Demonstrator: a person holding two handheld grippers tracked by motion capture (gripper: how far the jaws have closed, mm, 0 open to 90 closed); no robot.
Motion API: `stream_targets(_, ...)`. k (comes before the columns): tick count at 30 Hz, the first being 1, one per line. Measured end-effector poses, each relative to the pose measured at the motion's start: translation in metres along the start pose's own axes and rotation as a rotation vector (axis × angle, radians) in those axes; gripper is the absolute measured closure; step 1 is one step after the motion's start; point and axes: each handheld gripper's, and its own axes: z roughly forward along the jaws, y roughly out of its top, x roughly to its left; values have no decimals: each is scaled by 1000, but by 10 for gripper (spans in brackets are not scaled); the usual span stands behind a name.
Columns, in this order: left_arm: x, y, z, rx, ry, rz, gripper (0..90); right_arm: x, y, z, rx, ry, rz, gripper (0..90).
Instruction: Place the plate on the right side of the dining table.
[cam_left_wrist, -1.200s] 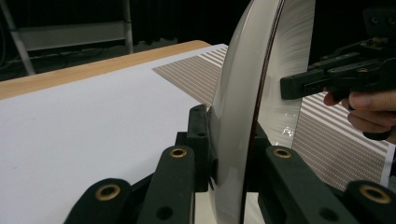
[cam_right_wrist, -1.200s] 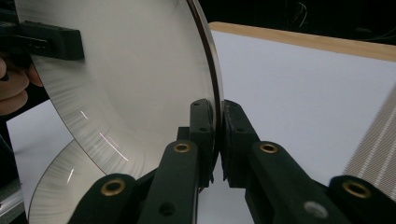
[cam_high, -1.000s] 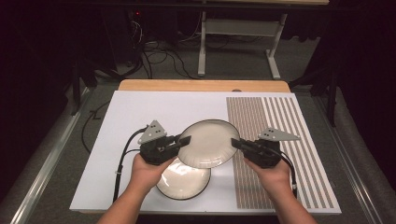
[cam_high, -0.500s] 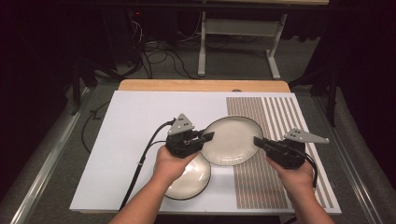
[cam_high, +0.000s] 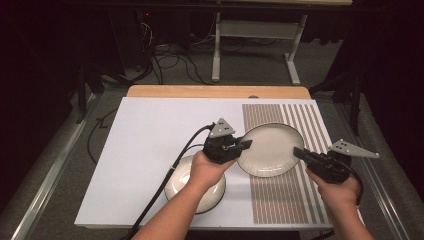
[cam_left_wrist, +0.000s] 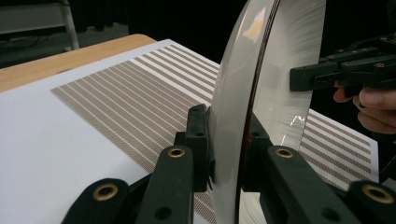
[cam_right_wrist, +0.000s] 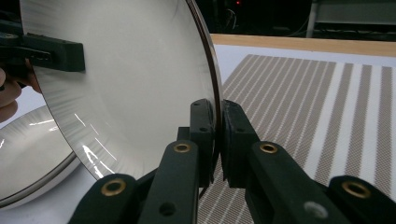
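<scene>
The white rectangular mat (cam_high: 150, 150) covers most of my wooden table (cam_high: 215, 91), and only a strip of bare wood shows at the far edge. On my right side the mat carries a brown striped patch (cam_high: 280, 200) that runs almost to the right edge, where the table ends just beyond my right hand. The left half of the mat lies open, with plenty of room to move. Past the far edge I see grey carpet, loose black cables (cam_high: 165, 60) and the white legs of a metal frame (cam_high: 250, 45), all well apart from my work.

Between my two claws I hold the round white plate with a dark rim (cam_high: 272, 149), lifted above the striped patch. My left gripper (cam_high: 246, 144) is clamped on its left rim; in the left gripper view the black jaws press both faces of the edge (cam_left_wrist: 229, 140). My right gripper (cam_high: 299, 152) pinches the opposite rim, its jaws closed tight on the thin edge (cam_right_wrist: 212, 93).

A second round white plate (cam_high: 195, 187) lies flat on the mat near the front edge, beneath my left forearm and just left of the held plate. It is the nearest thing that could get in the way. My left gripper's black cable (cam_high: 165, 185) trails across it toward the front edge.
</scene>
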Motion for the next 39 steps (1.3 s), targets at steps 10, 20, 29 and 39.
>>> stream_targets(10,-3,1,39,68,-25,-3,780,-26,-14,-10,6,-66,36,867)
stream_targets(20,-7,4,68,120,-31,-18,770,-45,-26,-17,13,-103,80,867)
stream_targets(29,-7,0,92,170,-30,-47,752,-57,-35,-20,31,-131,103,872)
stream_targets(39,-9,-3,104,215,-4,-39,743,-61,-41,-20,50,-163,95,870)
